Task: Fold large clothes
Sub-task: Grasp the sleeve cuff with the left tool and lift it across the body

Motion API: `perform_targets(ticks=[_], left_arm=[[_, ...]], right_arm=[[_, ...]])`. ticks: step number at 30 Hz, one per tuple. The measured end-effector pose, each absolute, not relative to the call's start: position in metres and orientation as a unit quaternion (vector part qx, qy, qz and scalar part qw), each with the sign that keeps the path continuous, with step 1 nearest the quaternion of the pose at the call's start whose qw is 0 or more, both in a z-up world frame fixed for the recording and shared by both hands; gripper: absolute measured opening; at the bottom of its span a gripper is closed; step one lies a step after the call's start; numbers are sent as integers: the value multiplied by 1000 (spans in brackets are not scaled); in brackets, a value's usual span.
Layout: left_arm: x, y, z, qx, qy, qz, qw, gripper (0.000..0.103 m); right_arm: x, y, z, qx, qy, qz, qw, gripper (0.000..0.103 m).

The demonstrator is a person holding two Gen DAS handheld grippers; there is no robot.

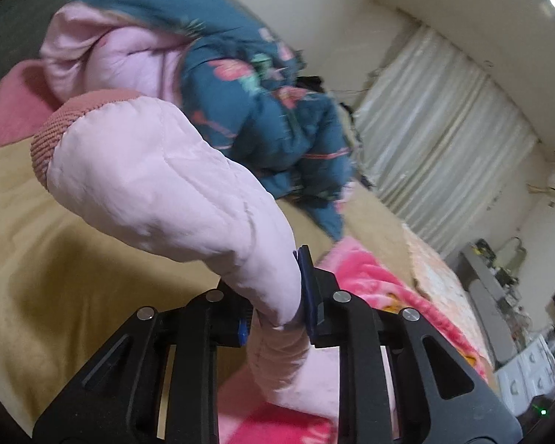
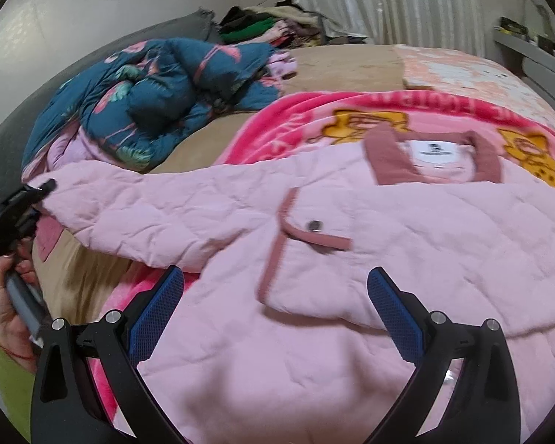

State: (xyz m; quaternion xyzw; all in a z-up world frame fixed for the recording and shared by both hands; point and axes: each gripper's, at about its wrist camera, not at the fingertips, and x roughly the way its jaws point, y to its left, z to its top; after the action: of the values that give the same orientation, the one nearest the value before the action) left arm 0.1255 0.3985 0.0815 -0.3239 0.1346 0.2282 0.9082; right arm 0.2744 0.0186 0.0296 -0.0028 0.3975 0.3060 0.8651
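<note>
A pale pink quilted jacket (image 2: 388, 240) lies front up on the bed, with its dusty-rose collar (image 2: 433, 159) at the far side and a trimmed chest pocket (image 2: 307, 259) near the middle. My right gripper (image 2: 275, 296) hovers open just above the jacket's body, nothing between its blue pads. In the left wrist view my left gripper (image 1: 277, 296) is shut on the jacket's sleeve (image 1: 159, 177), which stands up and flops forward, its ribbed cuff (image 1: 55, 137) at the far end. In the right wrist view the left gripper (image 2: 37, 192) holds that sleeve (image 2: 148, 214) out to the left, raised off the bed.
A bright pink cartoon blanket (image 2: 314, 118) lies under the jacket on a tan bedsheet (image 1: 74, 240). A crumpled teal floral quilt (image 2: 159, 96) sits at the far left. A pile of clothes (image 2: 270, 26) and a curtain (image 1: 444, 129) lie beyond. A person's hand (image 2: 7, 303) grips the left tool.
</note>
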Motion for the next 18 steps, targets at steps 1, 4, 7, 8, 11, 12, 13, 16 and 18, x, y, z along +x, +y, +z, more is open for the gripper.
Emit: perform_targets(ticks=[1,4,7,8,11,12,13,16,18], left_arm=[[126,392,86,-320,131,220,912,13],[129,368,107,-299,121,195,926,13],[134,339,125,-279,112,163,940,13],[137,330,130,-272,111,155,943,13],[146,301,143,-260,106,120,952,13],[150,291,146,-255,107,107,955,13],[154,283,148,-250,109,99,957,13],[167,254,152,-228,117,69,964,13],[175,240,153,-218,124,47,967,13]], right_arm=[[273,13,30,-1,396,303,867,99],[266,-11,35,5,390,287,875,99],[260,-29,41,10,383,277,881,99],[258,-36,43,13,380,275,883,99],[256,-58,47,23,376,263,888,99],[255,-62,49,25,375,260,889,99],[255,-69,50,29,374,256,891,99],[253,-88,51,37,370,245,896,99],[254,-100,50,46,370,237,897,99]])
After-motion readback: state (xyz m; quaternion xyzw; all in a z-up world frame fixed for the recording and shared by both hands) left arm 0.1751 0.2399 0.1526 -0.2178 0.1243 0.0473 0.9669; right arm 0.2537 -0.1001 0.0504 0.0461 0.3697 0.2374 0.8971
